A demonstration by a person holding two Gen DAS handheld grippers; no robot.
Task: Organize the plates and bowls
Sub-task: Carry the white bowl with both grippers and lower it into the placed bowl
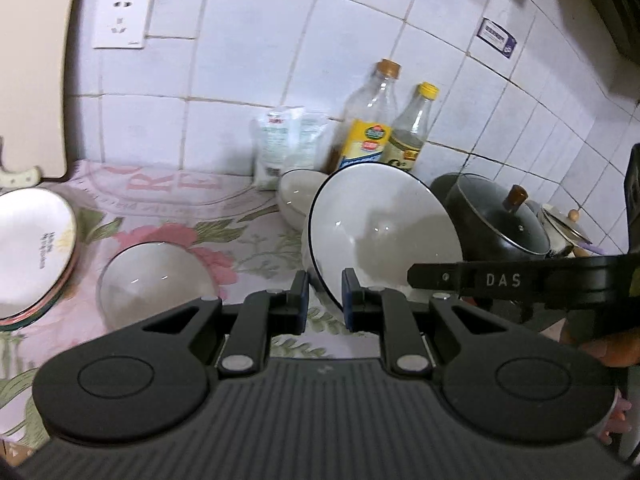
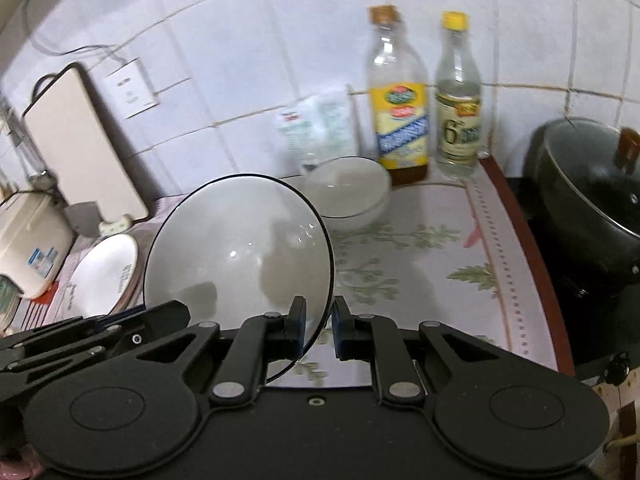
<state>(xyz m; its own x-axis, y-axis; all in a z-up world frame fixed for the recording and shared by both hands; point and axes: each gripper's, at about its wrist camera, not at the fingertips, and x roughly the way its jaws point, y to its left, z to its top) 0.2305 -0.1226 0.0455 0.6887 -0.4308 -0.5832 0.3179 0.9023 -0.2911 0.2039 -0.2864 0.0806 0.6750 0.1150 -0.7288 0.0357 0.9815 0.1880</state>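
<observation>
Dim, cool indoor light with soft shadows inside the big white bowl (image 2: 240, 248). Small glints dot its glaze. Strong fisheye bending curves the tiled wall (image 1: 248, 40), and the bottles (image 2: 400, 92) look slightly smeared.

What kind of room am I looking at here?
Most likely a home kitchen counter: white wall tiles, a lidded black pot, sauce bottles by the wall, and bowls and plates on a flowered cloth.
</observation>
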